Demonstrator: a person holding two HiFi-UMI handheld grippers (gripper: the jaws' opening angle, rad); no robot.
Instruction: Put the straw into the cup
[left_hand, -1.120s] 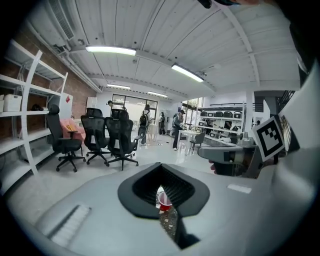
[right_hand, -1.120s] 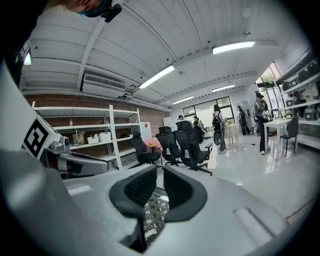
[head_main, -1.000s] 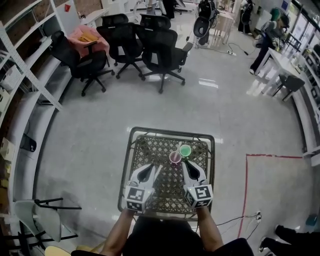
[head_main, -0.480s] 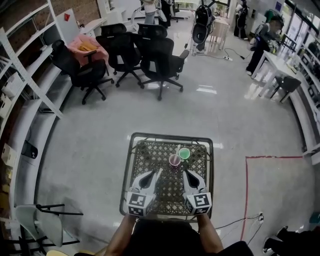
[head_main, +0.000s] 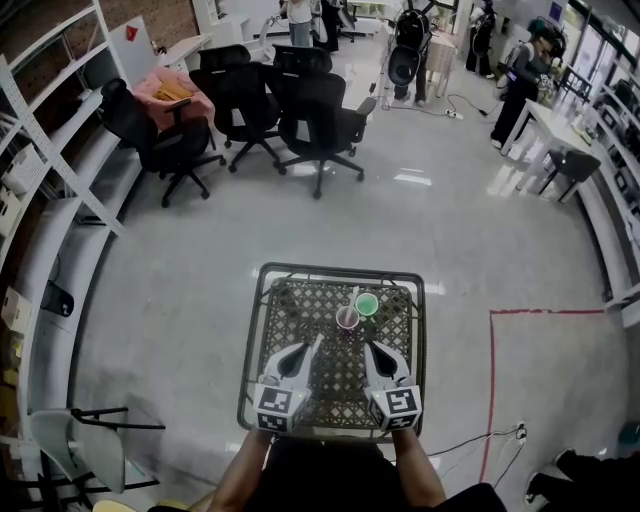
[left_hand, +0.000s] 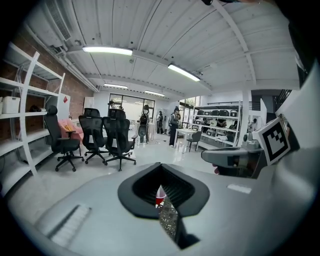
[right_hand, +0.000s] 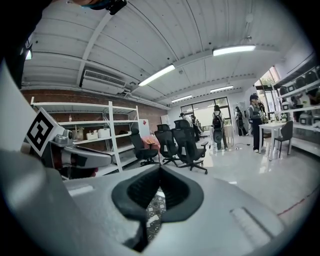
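Glossy floor (head_main: 450, 230), woven lattice table (head_main: 305, 305), metal rim (head_main: 340, 268), smooth plastic cups (head_main: 347, 318)

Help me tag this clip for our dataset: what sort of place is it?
Probably an open-plan office or lab workspace: black swivel chairs stand on a polished floor, white shelving lines one wall, and white desks run along the far side.
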